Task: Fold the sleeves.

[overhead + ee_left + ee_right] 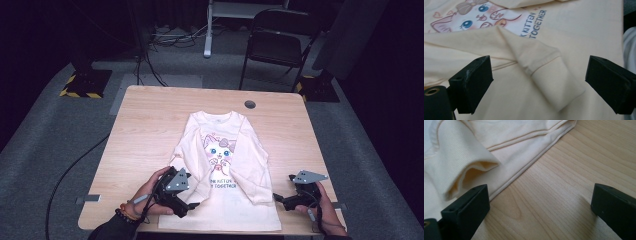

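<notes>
Cream shirt (225,165) on wooden table (145,125), chair (277,40) beyond

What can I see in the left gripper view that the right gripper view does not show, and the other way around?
The left gripper view shows the kitten print with its lettering, and a folded sleeve cuff lying on the shirt body. The right gripper view shows bare wooden table beside the shirt hem, and an open ribbed cuff. Both show the cream shirt between wide-open black jaws of a hand-held gripper.
</notes>
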